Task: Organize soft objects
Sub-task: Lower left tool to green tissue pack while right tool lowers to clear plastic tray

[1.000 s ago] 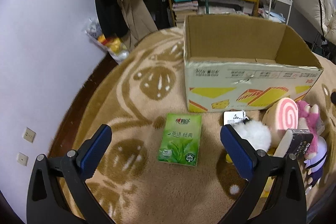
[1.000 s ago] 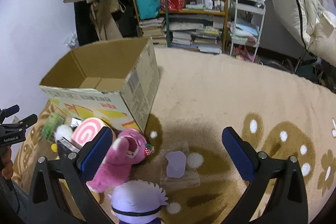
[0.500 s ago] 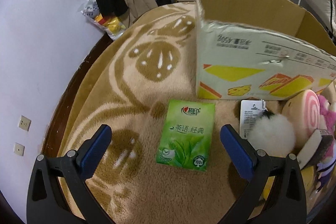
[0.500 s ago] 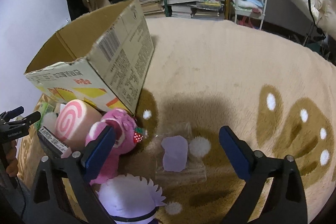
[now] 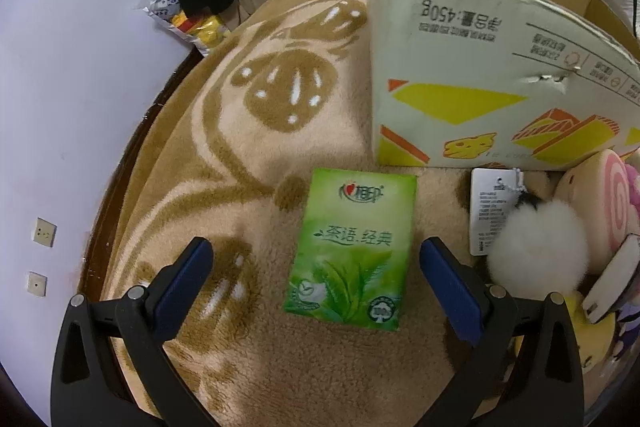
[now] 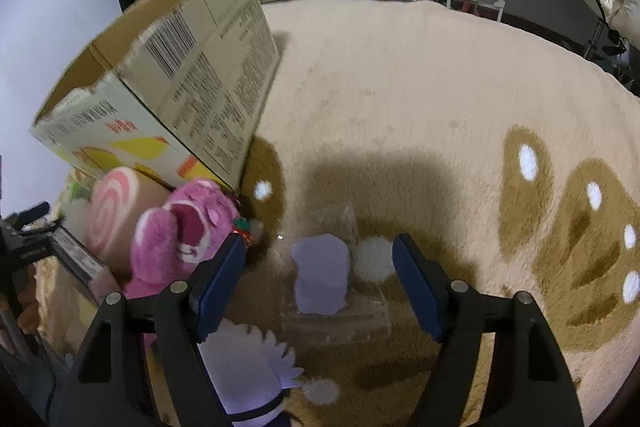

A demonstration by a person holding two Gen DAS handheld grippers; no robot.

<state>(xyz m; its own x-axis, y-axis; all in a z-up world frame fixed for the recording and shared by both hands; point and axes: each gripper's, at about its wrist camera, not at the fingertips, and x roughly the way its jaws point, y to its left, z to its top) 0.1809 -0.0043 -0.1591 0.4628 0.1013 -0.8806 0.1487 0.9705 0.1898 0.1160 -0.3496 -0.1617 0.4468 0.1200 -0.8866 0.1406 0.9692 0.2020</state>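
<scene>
While both grippers hang low over the pile, the big paw-print rug [image 6: 400, 87] carries everything. Cardboard box [image 5: 480, 75] stands open-topped at the back, nothing visible inside from here; presumably the bin for the soft things.

Against its front wall: pink swirl-roll cushion [image 6: 114, 211], pink plush bear [image 6: 188, 227] beside it, a white-haired plush doll [image 6: 248, 379] nearer the viewer. White pompom [image 5: 540, 247] with a card tag lies next to the cushion.

Green tissue pack [image 5: 352, 247] lies flat on the rug, just in front of the box, apart from the pile. Left gripper [image 5: 316, 275] hovers over it, jaws wide, pack between them off-centre toward the right-hand pad, neither pad touching.

Smallest: a clear plastic packet with a lilac piece and a white puff [image 6: 332, 275], flat on the rug beside the bear. Right gripper [image 6: 320, 279] sits over it; jaws have just been closing, now at a middling gap, packet between them, pads not yet pressing.

Judgement on doing it well:
- right: packet is thin and slippery; pads should reach the rug pile and pinch the bulkier lilac middle, not film alone.
- left: centre on the pack, close across its short width.
- lift clear of the box's torn rim before release.
</scene>
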